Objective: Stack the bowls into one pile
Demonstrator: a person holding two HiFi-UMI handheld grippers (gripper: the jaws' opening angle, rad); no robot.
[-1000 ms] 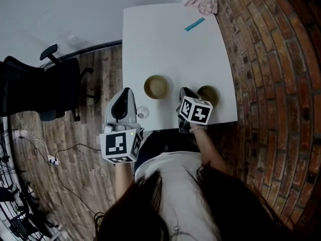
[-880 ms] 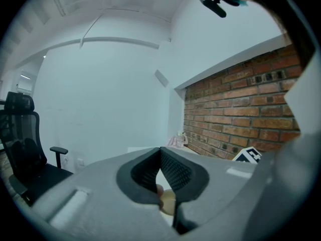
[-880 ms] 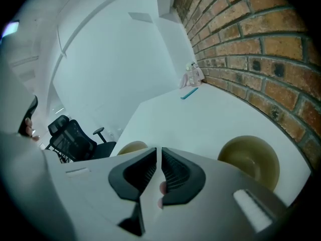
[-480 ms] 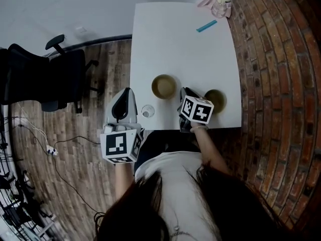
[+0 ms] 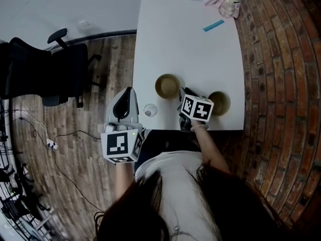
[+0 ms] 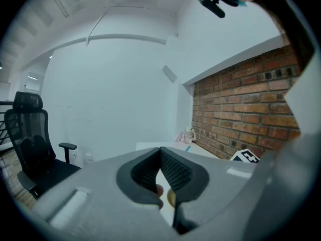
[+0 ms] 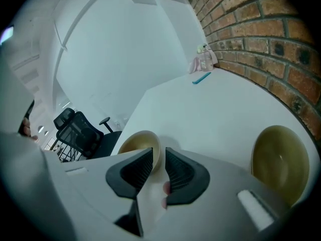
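Note:
Two tan bowls stand apart on the white table (image 5: pixel 185 44). The left bowl (image 5: pixel 168 86) sits near the middle, and the right bowl (image 5: pixel 219 103) is close to the brick-wall side. My right gripper (image 5: pixel 185 91) hovers between them near the front edge. In the right gripper view its jaws (image 7: pixel 159 152) are opening, with a narrow gap and nothing pressed between them. The left bowl (image 7: pixel 141 145) lies just beyond the tips, and the right bowl (image 7: pixel 280 162) is off to the right. My left gripper (image 5: pixel 127 90) hangs off the table's left edge, its tips (image 6: pixel 160 150) meeting on nothing.
A small clear round object (image 5: pixel 150 110) rests at the table's front left corner. A teal stick (image 5: pixel 213 25) and a pink item with a jar (image 5: pixel 228 4) lie at the far end. A brick wall (image 5: pixel 281 84) runs along the right, and an office chair (image 5: pixel 45 77) stands left.
The right gripper has come lower and nearer to the left bowl. The head view has shifted, so the table sits further right in the picture. The left gripper barely moved.

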